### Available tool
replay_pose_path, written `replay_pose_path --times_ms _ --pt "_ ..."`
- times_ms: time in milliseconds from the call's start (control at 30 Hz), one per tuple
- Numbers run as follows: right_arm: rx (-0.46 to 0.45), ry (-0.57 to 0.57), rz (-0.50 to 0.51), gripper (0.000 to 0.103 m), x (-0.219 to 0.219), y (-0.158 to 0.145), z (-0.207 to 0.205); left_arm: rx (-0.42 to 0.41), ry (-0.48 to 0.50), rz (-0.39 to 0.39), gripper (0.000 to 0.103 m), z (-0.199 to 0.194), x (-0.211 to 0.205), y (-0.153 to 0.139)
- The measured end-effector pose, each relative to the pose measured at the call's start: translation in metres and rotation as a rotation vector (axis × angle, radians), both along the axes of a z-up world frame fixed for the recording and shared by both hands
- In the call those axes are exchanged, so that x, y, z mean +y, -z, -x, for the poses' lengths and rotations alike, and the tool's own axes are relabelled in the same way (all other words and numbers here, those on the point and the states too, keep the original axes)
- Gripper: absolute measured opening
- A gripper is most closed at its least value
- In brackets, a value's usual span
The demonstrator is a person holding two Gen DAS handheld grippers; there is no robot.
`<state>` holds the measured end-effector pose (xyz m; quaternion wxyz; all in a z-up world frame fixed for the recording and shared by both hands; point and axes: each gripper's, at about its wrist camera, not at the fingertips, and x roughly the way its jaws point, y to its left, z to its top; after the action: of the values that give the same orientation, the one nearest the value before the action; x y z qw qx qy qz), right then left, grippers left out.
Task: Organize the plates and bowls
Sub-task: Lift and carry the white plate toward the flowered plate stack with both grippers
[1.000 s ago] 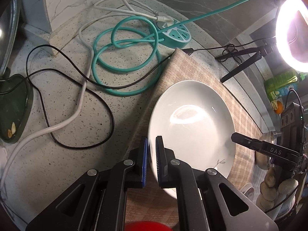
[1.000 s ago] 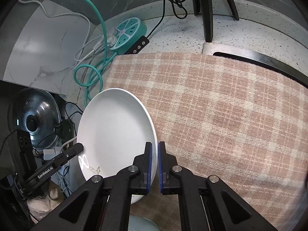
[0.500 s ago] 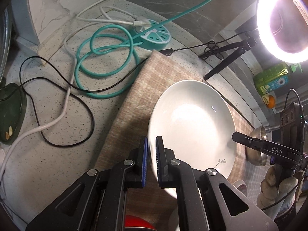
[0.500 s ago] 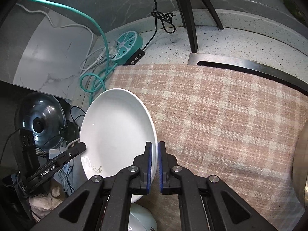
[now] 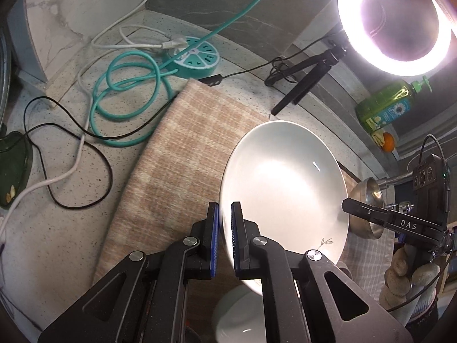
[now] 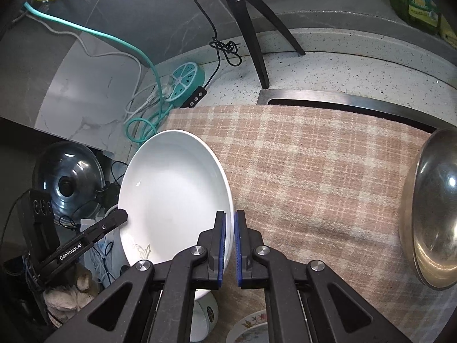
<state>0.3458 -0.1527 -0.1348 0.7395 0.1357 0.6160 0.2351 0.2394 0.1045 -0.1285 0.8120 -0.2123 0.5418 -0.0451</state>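
While held clear above the checked cloth, the white plate was pinched at opposite rims: left claw clamped on one edge, right claw on the other. A steel bowl sat on the cloth, and a teal power strip lay on the speckled desk.

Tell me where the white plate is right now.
The white plate is held between both grippers, left gripper and right gripper clamped on opposite rims, over the plaid cloth.
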Motion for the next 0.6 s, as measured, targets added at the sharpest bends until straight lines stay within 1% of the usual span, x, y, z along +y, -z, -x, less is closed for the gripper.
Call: replay_pose_path --times_ms 367,600 --pt "-0.01 0.032 -0.009 0.006 -0.05 -0.016 0.029 -0.017 0.031 0.004 0.006 0.023 -0.048 -0.012" --pt "-0.006 0.051 -0.01 0.006 -0.083 -0.017 0.054 -0.015 0.047 0.013 0.006 0.044 -0.077 -0.01"
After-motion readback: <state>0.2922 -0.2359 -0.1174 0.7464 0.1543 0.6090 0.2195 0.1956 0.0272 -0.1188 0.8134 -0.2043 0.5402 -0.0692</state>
